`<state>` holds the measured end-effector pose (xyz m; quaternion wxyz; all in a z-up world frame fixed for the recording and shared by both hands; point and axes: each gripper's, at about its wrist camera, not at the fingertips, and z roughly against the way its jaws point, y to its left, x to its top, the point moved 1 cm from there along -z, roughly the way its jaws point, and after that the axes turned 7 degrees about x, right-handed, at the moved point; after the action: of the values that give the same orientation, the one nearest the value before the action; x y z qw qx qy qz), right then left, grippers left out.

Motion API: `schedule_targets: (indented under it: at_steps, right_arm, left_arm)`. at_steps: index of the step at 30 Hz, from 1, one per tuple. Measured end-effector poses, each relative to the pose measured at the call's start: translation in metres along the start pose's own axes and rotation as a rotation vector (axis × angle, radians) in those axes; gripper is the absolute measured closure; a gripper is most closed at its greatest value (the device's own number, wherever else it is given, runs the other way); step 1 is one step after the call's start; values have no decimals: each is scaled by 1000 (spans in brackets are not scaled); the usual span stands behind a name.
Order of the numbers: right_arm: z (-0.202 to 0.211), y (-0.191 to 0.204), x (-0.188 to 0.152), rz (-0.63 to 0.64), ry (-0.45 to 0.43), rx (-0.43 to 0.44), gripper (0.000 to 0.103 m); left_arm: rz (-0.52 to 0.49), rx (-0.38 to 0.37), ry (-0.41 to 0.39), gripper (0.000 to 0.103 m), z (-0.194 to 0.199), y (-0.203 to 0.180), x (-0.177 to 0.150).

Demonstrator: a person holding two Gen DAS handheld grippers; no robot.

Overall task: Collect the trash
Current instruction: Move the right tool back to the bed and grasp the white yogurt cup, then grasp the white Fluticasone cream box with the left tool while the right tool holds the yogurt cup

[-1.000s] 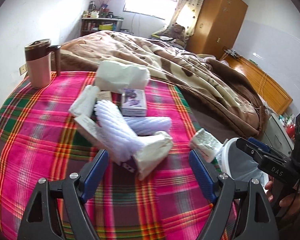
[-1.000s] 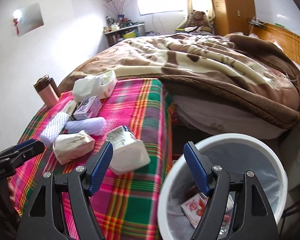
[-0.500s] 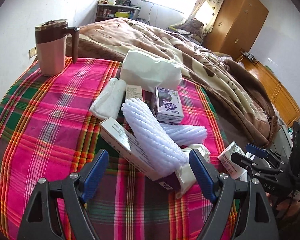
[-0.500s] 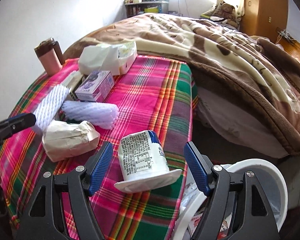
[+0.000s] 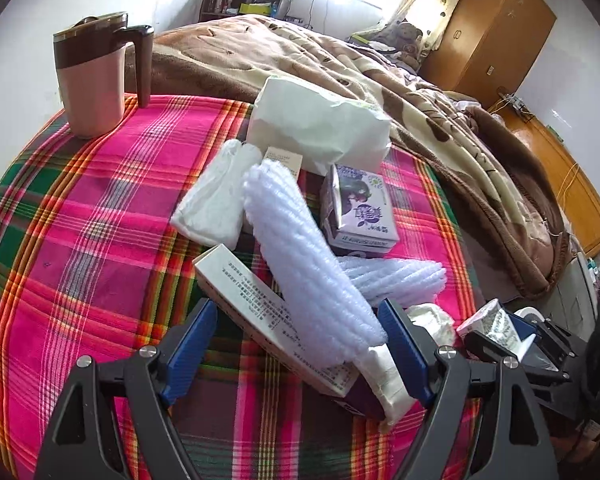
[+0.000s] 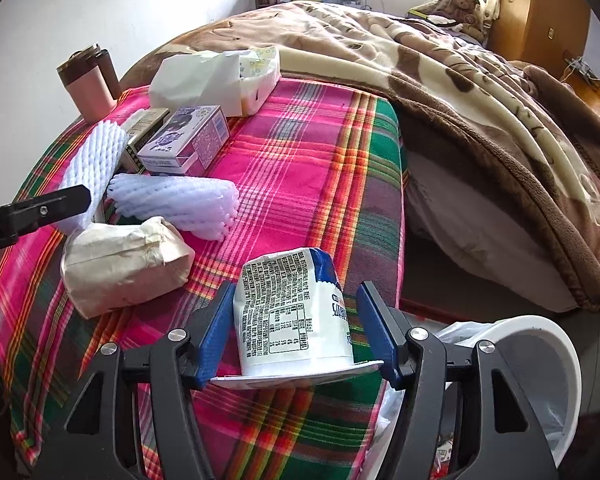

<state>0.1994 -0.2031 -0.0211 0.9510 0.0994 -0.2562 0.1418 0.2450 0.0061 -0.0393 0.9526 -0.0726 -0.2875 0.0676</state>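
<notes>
Right now your right claw (image 6: 296, 336) straddles the white yogurt cup (image 6: 292, 312), which lies on its side at the near edge of the plaid cloth (image 6: 300, 160). Its jaws have just been closing around the cup; the left pad (image 6: 216, 336) looks at the cup's wall, the right pad sits a sliver off it, so not clamped yet. The white trash bin (image 6: 540, 364) with its liner stands just beside the bed, right of that claw. Your left claw (image 5: 296, 348) is spread wide, both pads clear, with the long printed box (image 5: 268, 320) and a white foam net sleeve (image 5: 300, 264) lying between them. Further back on the cloth: a second foam sleeve (image 5: 396, 276), the purple carton (image 5: 360, 208), a white paper bag (image 5: 320, 124), and the pink mug (image 5: 92, 80) at the far left corner.
</notes>
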Motion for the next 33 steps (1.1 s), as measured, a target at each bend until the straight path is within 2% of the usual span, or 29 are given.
schedule_targets:
  at_steps: [7,18,25,29,33]
  right_arm:
    - [-1,14,-5,-9,12,95,41]
    - [1,40,-17,4,29,179,41]
    - [5,41,-22,9,25,153,41]
    - [7,39,-25,-7,13,147,41]
    - [7,38,-25,-22,10,145,41]
  left_arm:
    - [8,12,86,19,-19,7,-10]
    - [-63,67,91,19,-8,22,-25]
    - [-9,38,98,19,1,27,-37]
    - [-5,94,60,19,1,22,-42]
    - [-24,160,56,19,-5,14,-40]
